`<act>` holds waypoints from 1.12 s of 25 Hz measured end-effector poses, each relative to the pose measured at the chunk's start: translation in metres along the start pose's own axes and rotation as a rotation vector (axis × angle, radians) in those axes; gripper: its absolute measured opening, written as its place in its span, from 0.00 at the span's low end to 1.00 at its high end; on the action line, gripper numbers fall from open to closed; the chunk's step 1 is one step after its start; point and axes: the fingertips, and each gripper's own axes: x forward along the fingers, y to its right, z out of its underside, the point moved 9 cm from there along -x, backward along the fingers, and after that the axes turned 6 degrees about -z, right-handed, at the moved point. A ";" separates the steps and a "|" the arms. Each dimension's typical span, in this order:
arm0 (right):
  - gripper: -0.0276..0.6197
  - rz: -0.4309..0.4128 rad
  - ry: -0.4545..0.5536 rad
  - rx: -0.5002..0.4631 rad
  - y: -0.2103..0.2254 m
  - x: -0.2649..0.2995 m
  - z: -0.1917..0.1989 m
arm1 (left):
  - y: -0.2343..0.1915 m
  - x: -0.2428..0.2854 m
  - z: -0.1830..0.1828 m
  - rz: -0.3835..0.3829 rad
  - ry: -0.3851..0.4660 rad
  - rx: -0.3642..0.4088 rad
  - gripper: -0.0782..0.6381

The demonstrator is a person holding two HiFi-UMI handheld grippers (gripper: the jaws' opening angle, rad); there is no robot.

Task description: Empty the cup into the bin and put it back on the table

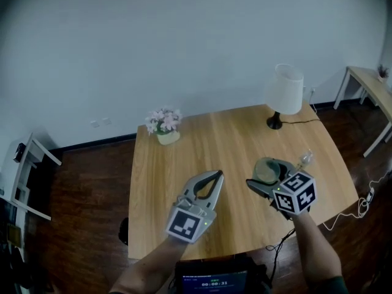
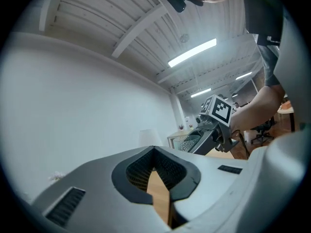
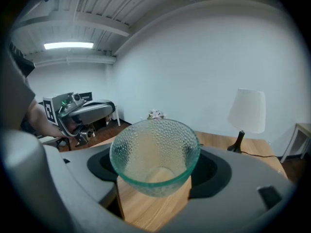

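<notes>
A light wooden table (image 1: 233, 133) is seen standing on a dark wooden floor (image 1: 86, 195), its far edge set close to a pale wall. A white-shaded lamp (image 1: 285, 94) on a dark foot is placed at the table's far right corner, and a small pot of pink flowers (image 1: 164, 126) is found near the far left corner.

The left gripper (image 1: 216, 175) is held over the near part of the table, left of the middle. Its jaws are brought together at the tips and nothing is gripped between them; only the table top is visible through the gap behind the tips.

The right gripper (image 1: 269, 175) is held over the near right part of the table, just beside the left one but apart from it. Its jaws are spread wide and closed against the sides of a dimpled, green-tinted glass cup (image 3: 154, 152). The cup is carried above the table with its mouth upward, and nothing can be seen inside it.
</notes>
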 end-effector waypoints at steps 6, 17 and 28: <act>0.66 -0.101 -0.054 0.016 0.033 0.016 0.040 | 0.027 0.027 0.038 -0.145 -0.167 -0.144 0.10; 0.66 -0.093 -0.095 0.064 0.067 0.053 0.088 | 0.030 0.047 0.110 -0.257 -0.356 -0.275 0.10; 0.66 -0.028 -0.129 0.083 0.083 0.096 0.116 | 0.018 0.071 0.181 -0.299 -0.496 -0.365 0.10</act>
